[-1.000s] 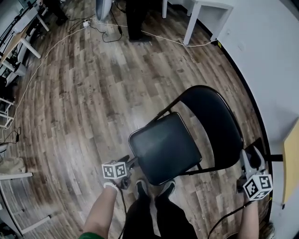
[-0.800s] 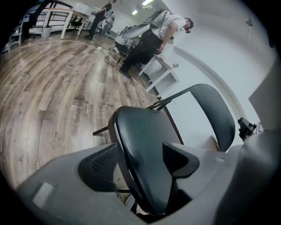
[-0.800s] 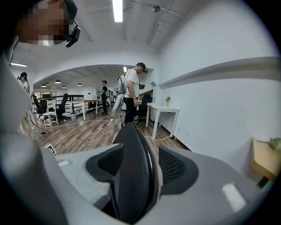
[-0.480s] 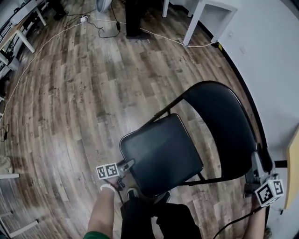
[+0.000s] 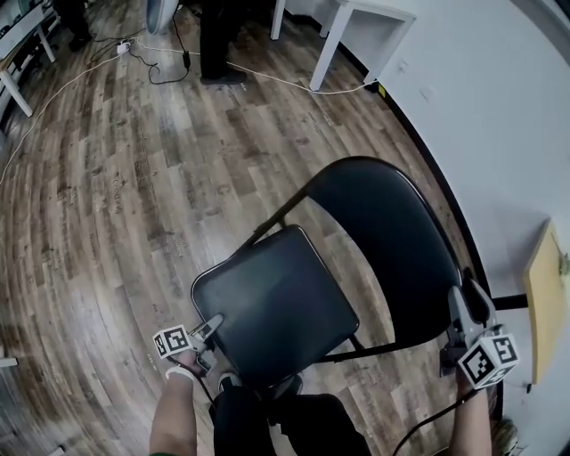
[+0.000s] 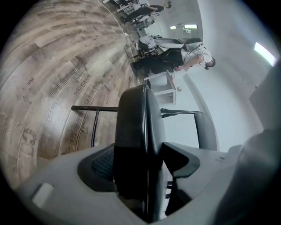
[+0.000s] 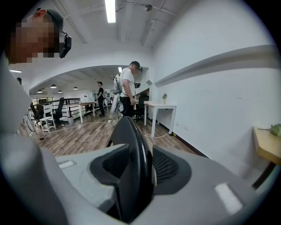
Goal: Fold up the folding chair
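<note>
The black folding chair stands unfolded on the wood floor, its padded seat (image 5: 276,303) flat and its backrest (image 5: 392,249) to the right. My left gripper (image 5: 212,322) is at the seat's front left corner. In the left gripper view its jaws (image 6: 138,147) are closing, with the seat's thick edge (image 6: 136,114) filling the gap between the pads. My right gripper (image 5: 463,298) sits on the near edge of the backrest. Those jaws (image 7: 139,149) are closing too, both pads against the thin backrest rim (image 7: 131,132).
A white wall (image 5: 499,134) runs close behind the chair, with a pale wooden board (image 5: 543,294) at the right. A white table (image 5: 356,18), a floor cable (image 5: 258,76) and a standing person's legs (image 5: 214,44) are farther off. My own legs (image 5: 285,419) are under the seat's front.
My left gripper has dropped from beside the seat's front corner onto its edge, which now sits between the jaws. The right gripper has slid slightly down the backrest rim.
</note>
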A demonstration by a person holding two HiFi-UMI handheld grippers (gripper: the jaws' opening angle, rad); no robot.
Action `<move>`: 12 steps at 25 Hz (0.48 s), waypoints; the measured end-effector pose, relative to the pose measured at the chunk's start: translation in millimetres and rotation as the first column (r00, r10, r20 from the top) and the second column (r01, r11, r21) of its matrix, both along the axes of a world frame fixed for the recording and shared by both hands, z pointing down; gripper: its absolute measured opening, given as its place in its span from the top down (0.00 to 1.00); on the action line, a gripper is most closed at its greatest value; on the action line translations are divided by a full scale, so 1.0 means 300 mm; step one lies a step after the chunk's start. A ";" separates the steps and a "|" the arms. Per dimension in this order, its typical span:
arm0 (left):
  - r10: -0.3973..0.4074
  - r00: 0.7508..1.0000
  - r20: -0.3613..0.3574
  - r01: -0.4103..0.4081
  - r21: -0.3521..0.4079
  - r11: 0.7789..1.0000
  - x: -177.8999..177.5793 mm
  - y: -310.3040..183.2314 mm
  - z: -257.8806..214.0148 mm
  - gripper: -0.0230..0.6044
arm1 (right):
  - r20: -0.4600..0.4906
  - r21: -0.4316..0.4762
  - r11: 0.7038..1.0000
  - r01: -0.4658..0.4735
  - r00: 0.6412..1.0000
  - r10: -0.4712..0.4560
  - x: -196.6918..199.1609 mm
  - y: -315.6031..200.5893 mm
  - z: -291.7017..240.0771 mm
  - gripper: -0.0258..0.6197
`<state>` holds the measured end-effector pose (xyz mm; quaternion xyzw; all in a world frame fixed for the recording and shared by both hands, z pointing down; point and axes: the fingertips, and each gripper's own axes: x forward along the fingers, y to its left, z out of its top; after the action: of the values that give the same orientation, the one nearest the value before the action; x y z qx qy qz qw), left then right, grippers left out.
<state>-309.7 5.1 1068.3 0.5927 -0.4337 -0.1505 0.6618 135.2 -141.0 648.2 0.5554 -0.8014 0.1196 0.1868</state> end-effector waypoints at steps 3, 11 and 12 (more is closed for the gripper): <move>-0.008 1.000 0.017 0.009 -0.028 1.000 0.001 0.005 0.006 0.42 | -0.001 -0.027 1.000 0.006 1.000 -0.006 0.006 -0.009 0.012 0.72; -0.008 0.999 0.045 0.010 -0.061 0.998 0.016 0.005 -0.016 0.42 | 0.123 -0.103 0.992 0.071 0.991 -0.058 0.036 -0.033 -0.004 0.72; -0.006 0.999 0.043 0.009 -0.061 0.998 0.020 0.004 -0.020 0.42 | 0.100 -0.107 0.991 0.077 0.993 -0.066 0.043 -0.039 0.004 0.69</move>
<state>-303.7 6.4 1062.5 0.5738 -0.4545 -0.1269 0.6694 148.0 -152.7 649.4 0.5086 -0.8211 0.1836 0.1830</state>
